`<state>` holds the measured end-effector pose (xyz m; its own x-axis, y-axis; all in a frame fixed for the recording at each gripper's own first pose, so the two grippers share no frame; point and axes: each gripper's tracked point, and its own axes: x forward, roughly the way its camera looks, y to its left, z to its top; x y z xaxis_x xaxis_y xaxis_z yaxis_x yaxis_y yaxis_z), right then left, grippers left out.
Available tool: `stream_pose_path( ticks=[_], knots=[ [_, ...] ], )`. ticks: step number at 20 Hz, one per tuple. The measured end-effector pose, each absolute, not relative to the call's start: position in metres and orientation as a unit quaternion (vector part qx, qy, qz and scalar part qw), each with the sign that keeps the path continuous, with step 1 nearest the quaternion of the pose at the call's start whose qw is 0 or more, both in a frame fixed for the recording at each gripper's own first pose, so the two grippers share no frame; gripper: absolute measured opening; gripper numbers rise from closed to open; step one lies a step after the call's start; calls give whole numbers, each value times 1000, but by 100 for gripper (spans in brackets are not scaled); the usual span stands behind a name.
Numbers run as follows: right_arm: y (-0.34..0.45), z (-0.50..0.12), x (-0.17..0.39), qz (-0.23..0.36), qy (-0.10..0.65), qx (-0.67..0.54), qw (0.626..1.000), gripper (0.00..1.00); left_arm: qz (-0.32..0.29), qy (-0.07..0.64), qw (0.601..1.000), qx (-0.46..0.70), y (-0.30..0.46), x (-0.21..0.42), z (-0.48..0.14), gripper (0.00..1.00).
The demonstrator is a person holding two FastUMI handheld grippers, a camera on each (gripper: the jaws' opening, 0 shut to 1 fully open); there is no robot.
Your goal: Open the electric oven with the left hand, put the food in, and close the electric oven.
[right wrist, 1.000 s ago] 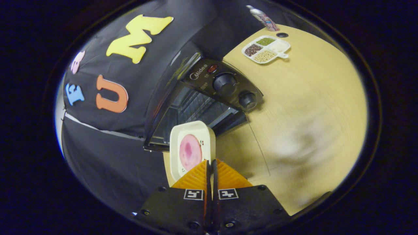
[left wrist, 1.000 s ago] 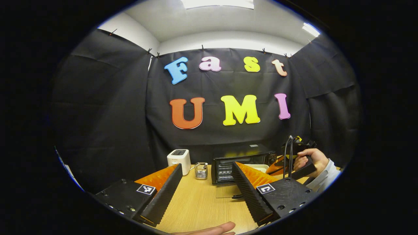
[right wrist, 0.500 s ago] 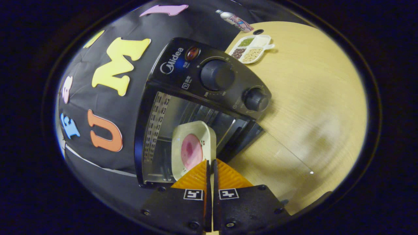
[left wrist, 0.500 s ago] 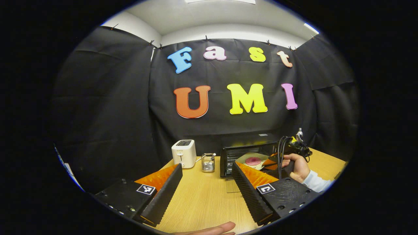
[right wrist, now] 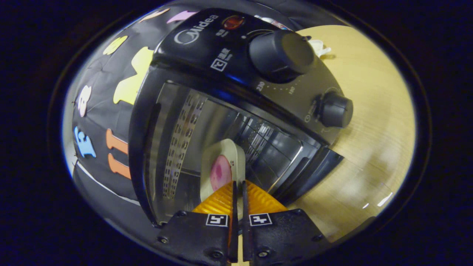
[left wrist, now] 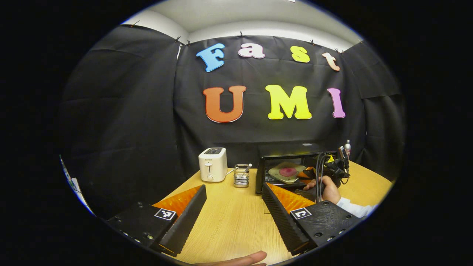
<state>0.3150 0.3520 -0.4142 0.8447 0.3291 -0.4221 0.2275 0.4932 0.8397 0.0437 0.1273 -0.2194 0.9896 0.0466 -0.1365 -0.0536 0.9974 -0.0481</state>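
The black electric oven (left wrist: 261, 173) stands at the table's far side with its glass door (right wrist: 347, 192) folded down flat. My right gripper (right wrist: 238, 183) is shut on the rim of a cream plate (right wrist: 226, 153) carrying a pink slice of food (right wrist: 220, 172). The plate is inside the oven's mouth, above the wire rack. In the left gripper view a hand holds that right gripper (left wrist: 314, 173) at the oven, and the plate (left wrist: 275, 173) shows within the cavity. My left gripper (left wrist: 233, 189) hangs open over the wooden table, well short of the oven, with nothing between its fingers.
A white toaster (left wrist: 212, 169) and a glass holder with utensils (left wrist: 241, 176) stand left of the oven. Two black knobs (right wrist: 281, 55) sit on the oven's control panel. A bottle (left wrist: 347, 147) stands behind the oven's right end. A fingertip (left wrist: 236, 258) shows at the bottom edge.
The right gripper has carried the plate forward from in front of the open door into the oven's mouth. The left gripper stayed open and its view shifted slightly.
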Motion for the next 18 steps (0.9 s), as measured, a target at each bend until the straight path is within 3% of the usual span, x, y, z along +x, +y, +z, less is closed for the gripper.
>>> stream_pose_path(
  ticks=[4, 5, 6, 7, 8, 9, 11, 14, 15, 18],
  knots=[
    [350, -398, 319, 46, 214, 459, 861, 12, 20, 79, 996, -26, 120, 48, -226, 97],
    [350, -396, 320, 47, 203, 446, 871, 2, 22, 81, 996, -25, 119, 48, -227, 97],
    [353, -391, 317, 55, 194, 435, 878, 12, 22, 83, 996, -25, 119, 48, -228, 97],
    [354, -386, 316, 61, 186, 424, 884, 5, 23, 83, 996, -25, 118, 48, -228, 97],
    [355, -383, 313, 63, 179, 412, 891, 5, 22, 83, 996, -26, 118, 48, -228, 97],
    [352, -383, 313, 63, 171, 403, 897, 17, 22, 84, 996, -27, 117, 46, -228, 97],
    [346, -388, 311, 63, 169, 376, 909, 15, 23, 84, 996, -30, 118, 42, -228, 97],
    [336, -398, 313, 60, 180, 328, 925, 32, 20, 82, 996, -34, 116, 38, -225, 97],
    [334, -399, 311, 70, 188, 311, 929, 46, 20, 81, 996, -34, 117, 37, -225, 97],
    [331, -404, 308, 111, 209, 261, 936, 65, 24, 85, 996, -32, 116, 38, -229, 96]
  ],
)
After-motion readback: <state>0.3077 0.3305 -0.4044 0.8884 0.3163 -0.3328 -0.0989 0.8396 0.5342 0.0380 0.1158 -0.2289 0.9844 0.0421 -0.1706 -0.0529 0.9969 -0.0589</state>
